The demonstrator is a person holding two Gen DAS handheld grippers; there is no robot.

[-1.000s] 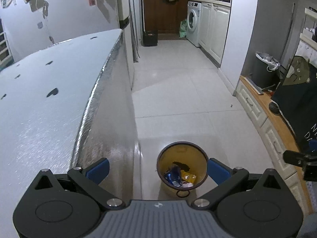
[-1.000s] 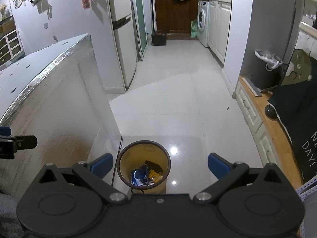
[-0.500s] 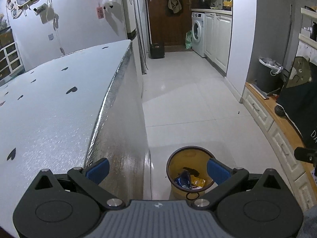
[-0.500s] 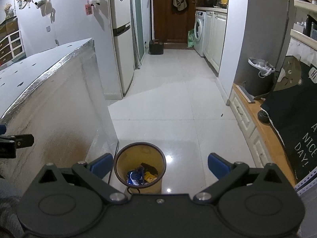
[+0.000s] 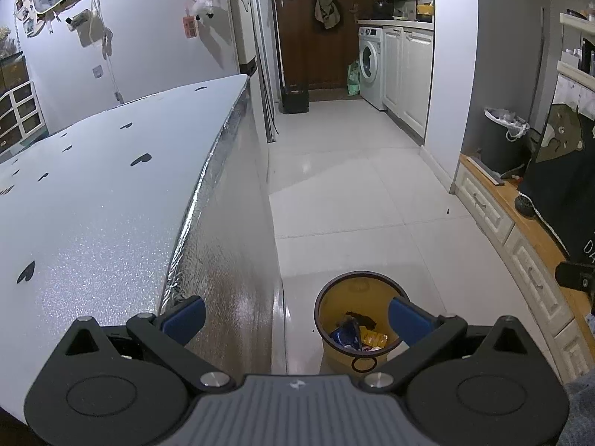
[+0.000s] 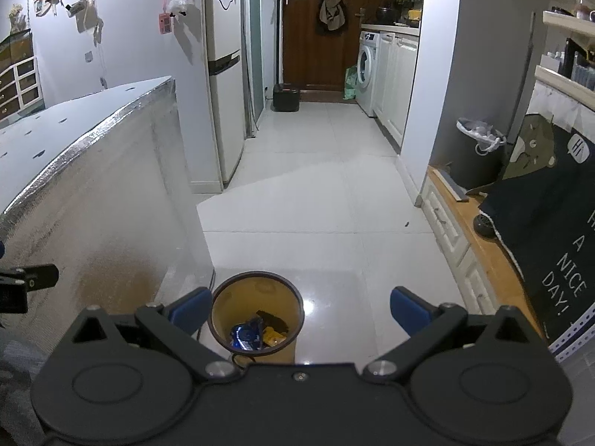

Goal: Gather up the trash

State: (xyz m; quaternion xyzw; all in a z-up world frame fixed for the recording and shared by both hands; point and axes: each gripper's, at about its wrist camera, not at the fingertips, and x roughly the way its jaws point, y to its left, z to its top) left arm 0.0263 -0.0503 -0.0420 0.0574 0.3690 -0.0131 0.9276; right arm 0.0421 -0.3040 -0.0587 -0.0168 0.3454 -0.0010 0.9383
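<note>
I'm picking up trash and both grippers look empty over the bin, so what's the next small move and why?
Probably swing the left gripper over the table to look for more trash. Both sets of jaws stand wide open with nothing between them, and the yellow bin on the floor already holds wrappers. The right gripper can wait above the bin.

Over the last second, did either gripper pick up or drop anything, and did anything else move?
Nothing was taken or let go: the left gripper and right gripper stayed open and empty. Both tilted up a little, so more wall and hallway show, and the bin sits lower in the views. The bin kept its place on the floor beside the table, wrappers inside as before.
</note>
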